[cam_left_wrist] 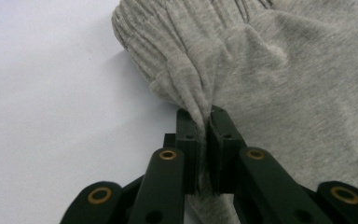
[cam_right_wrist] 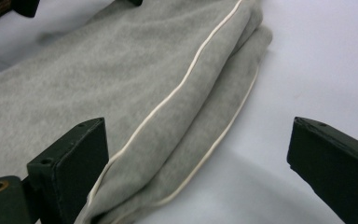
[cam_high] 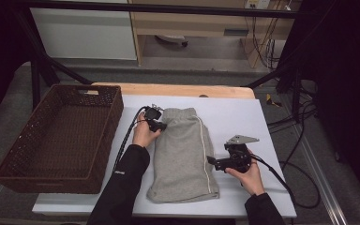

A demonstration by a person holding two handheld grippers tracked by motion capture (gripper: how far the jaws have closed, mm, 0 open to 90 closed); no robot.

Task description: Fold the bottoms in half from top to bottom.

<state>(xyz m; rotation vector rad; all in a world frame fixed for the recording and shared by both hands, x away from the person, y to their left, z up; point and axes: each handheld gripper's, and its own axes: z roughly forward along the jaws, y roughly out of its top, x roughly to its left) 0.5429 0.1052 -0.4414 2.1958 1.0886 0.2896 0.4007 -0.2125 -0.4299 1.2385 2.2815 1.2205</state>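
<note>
At the bench's left edge we note an empty dark brown woven wicker basket [cam_high: 58, 136], overhanging that edge and well apart from the work.

The bench [cam_high: 243, 117] is covered in a white sheet. At its middle lies a folded pair of light grey jersey shorts with cream piping [cam_high: 183, 154], waistband toward the far edge, hems toward the near edge.

Left claw [cam_high: 161, 125]: at the shorts' far-left corner, by the gathered waistband. In the left gripper view its jaws are closed on a pinch of that grey fabric [cam_left_wrist: 200, 100], which puckers into folds above them.

Right claw [cam_high: 211, 161]: just beside the shorts' right edge, about midway along the piped side seam. In the right gripper view its jaws stand wide apart and hold nothing; the layered, piped edge [cam_right_wrist: 186, 121] lies between them, resting on the sheet.

Handling, our judgement: the cloth is light, soft and limp. It will sag and unfold wherever unsupported. It should not slip in a firm pinch, and it is not fragile.

Where to hold: the waistband is thick and gathered, a secure purchase. On the right we would take all the stacked layers at the piped edge together; catching the top layer alone would open the fold.
</note>
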